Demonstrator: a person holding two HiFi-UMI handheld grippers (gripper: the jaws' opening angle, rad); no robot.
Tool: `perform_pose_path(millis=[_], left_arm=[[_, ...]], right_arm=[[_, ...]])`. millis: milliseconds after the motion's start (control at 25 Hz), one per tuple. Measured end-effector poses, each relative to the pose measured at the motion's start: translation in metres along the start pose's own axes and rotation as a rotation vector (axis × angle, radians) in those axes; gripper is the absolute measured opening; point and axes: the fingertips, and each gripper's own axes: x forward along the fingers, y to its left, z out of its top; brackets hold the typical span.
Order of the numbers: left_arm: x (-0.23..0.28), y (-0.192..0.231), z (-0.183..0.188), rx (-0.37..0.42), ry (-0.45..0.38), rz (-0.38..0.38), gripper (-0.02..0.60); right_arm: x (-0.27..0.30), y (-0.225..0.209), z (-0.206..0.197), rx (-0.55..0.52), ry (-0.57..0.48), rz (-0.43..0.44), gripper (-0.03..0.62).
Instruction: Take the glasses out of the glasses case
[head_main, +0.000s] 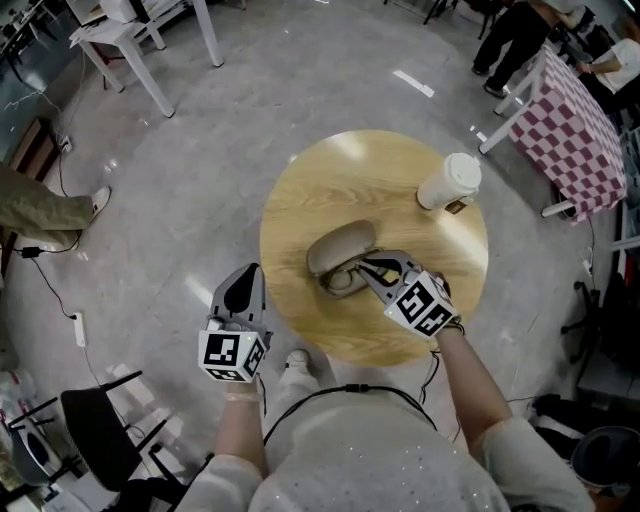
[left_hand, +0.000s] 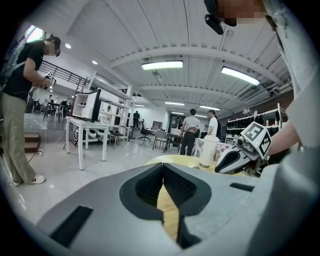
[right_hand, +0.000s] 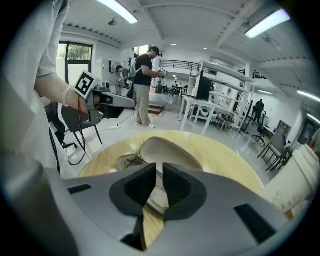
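An open beige glasses case (head_main: 340, 245) lies at the middle of the round wooden table (head_main: 300, 200), its lid (right_hand: 170, 150) tipped back. The glasses (head_main: 345, 281) rest in its lower half, dark-framed (right_hand: 129, 162). My right gripper (head_main: 368, 270) reaches over the case from the near right, tips just above the case's edge. Its jaws (right_hand: 156, 172) stand a narrow slit apart with nothing seen between them. My left gripper (head_main: 240, 285) hangs off the table's left edge above the floor, and it is shut and empty (left_hand: 162, 172).
A white lidded cup (head_main: 450, 180) stands at the table's far right. A black chair (head_main: 95, 430) is at my near left. White tables (head_main: 150, 30) stand far left, a checkered table (head_main: 580, 130) far right. A person's leg (head_main: 40, 205) shows at the left.
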Motion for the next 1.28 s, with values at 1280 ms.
perform_pose_path(millis=[1280], left_arm=[[0.002, 0.006, -0.032, -0.074, 0.053, 0.065, 0.005]], right_arm=[[0.063, 0.015, -0.033, -0.443, 0.373, 0.269, 0.069]])
